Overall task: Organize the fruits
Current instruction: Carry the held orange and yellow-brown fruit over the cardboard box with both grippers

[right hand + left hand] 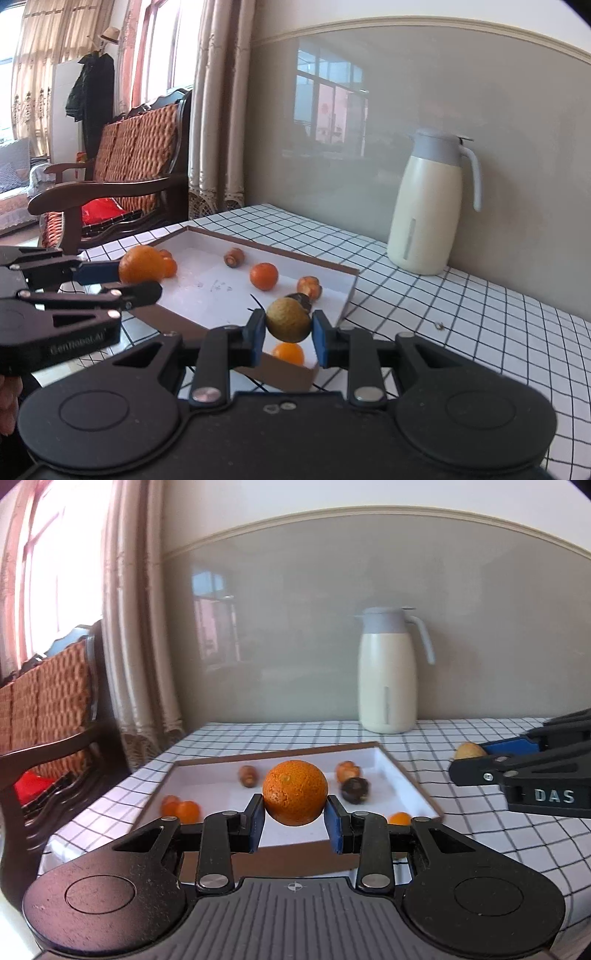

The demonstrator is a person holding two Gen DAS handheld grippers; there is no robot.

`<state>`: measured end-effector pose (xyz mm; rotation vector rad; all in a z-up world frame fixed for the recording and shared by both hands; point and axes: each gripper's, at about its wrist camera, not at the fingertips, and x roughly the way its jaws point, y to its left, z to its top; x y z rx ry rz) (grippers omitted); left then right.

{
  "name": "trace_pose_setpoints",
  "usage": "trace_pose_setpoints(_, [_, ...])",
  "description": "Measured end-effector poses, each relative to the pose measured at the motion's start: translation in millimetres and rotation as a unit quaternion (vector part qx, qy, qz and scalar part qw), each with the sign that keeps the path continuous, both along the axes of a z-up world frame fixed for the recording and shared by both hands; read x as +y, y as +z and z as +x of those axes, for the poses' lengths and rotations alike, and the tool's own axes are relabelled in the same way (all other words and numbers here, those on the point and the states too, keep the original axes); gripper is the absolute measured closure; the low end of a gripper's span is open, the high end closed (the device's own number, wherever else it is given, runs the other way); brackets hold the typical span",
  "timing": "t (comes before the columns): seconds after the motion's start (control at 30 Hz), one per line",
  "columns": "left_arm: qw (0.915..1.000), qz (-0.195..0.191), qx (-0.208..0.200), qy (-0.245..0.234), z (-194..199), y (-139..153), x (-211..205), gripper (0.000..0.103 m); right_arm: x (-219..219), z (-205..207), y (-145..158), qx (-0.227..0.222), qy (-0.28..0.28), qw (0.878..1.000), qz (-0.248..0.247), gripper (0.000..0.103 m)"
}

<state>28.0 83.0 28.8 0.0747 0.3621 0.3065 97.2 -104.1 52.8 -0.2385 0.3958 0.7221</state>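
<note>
My left gripper is shut on a large orange, held above the near side of a shallow white box with brown walls. My right gripper is shut on a small yellow-green fruit over the box's near right corner. In the right wrist view the left gripper comes in from the left with the orange. In the left wrist view the right gripper shows at the right edge with its fruit. Several small fruits lie in the box: tangerines, brownish ones, a dark one.
A cream thermos jug with a grey lid stands at the back of the checked tablecloth, against the wall. A dark wooden bench with woven cushions stands to the left, past the table's edge. Curtains hang behind it.
</note>
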Motion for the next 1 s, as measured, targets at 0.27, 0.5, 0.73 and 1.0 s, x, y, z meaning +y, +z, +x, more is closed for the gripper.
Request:
trace_pose_setpoints(0.27, [0.9994,-0.002,-0.008,0.032,1.1,5.7,35.6,0.068,23.1,2.0,6.0,-0.012,0.017,1.000,-0.002,0.085])
trace_pose_setpoints(0.5, [0.9990,0.001,-0.013,0.044,7.0,8.0,54.8,0.068,41.9,8.1,8.1,-0.019,0.025,0.999,-0.006,0.085])
trace_pose_setpoints(0.73, [0.9982,-0.002,-0.013,0.059,10.5,5.4,74.8,0.068,56.7,14.8,6.7,-0.021,0.030,0.999,-0.011,0.085])
trace_pose_setpoints(1.0, [0.9972,-0.005,-0.010,0.074,16.9,-1.1,94.4,0.068,67.1,25.3,6.8,-0.029,0.032,0.999,-0.011,0.085])
